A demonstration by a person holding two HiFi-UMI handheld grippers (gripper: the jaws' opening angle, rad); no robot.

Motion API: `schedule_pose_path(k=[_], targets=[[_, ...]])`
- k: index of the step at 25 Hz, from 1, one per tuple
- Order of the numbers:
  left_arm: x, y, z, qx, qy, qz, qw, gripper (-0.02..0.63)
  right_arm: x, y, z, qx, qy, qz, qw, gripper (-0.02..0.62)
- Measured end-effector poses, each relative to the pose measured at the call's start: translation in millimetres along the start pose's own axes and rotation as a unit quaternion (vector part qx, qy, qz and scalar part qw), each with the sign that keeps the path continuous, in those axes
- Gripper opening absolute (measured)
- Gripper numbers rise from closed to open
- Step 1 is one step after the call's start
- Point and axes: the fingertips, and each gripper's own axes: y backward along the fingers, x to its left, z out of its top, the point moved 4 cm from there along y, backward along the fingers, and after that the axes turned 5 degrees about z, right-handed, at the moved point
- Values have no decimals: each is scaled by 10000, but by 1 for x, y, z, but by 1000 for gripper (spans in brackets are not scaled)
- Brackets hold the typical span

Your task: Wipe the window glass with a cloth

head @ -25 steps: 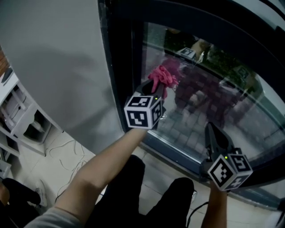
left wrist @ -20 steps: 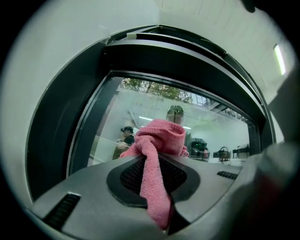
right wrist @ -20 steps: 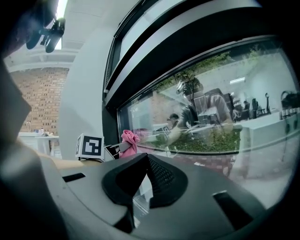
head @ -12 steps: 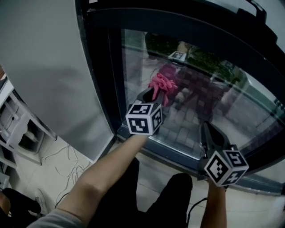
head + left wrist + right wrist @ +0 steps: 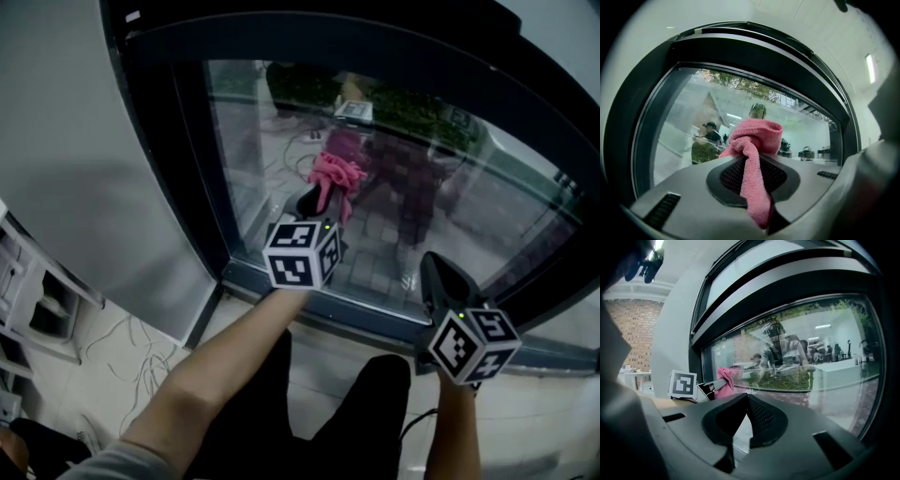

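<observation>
The left gripper point(image 5: 315, 199) has its jaws clamped on a pink terry cloth point(image 5: 755, 149), with no gap showing beside the fabric. In the left gripper view a narrow strip of the cloth runs up the seam between the two black pads. It then swells into a knotted bunch just past the tips. The cloth's long axis therefore lies along the jaws, and its bunched end points straight at the large pane of window glass point(image 5: 272, 131). A short tail droops from the bunch on the side nearer the person.

In the head view the bunch sits over the lower left part of the pane. It is nearer the bottom rail of the dark window frame point(image 5: 190, 169) than the top edge, and it is a little in from the left upright. A dim purplish reflection of the cloth shows just above it in the glass. Whether the fabric presses on the pane or stops just short of it cannot be told.

The right gripper point(image 5: 431, 265) is low at the pane's bottom edge, towards the right and well apart from the cloth. Its jaws are brought together at the tips with nothing between them, and they point up at the glass.

A plain grey wall point(image 5: 84, 159) adjoins the frame's left side.
</observation>
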Motion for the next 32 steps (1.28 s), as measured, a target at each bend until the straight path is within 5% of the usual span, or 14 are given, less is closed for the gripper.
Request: schedule_pose_path(k=[16,32], targets=[[-130,-10,-33,257,155,-822,9962,58,-57,82,-7,-127,-224,-813,9964,5],[-288,-22,-54,524,225,-2019,9777,58,-115,183,-15,-492,-491,-1581,9850,5]])
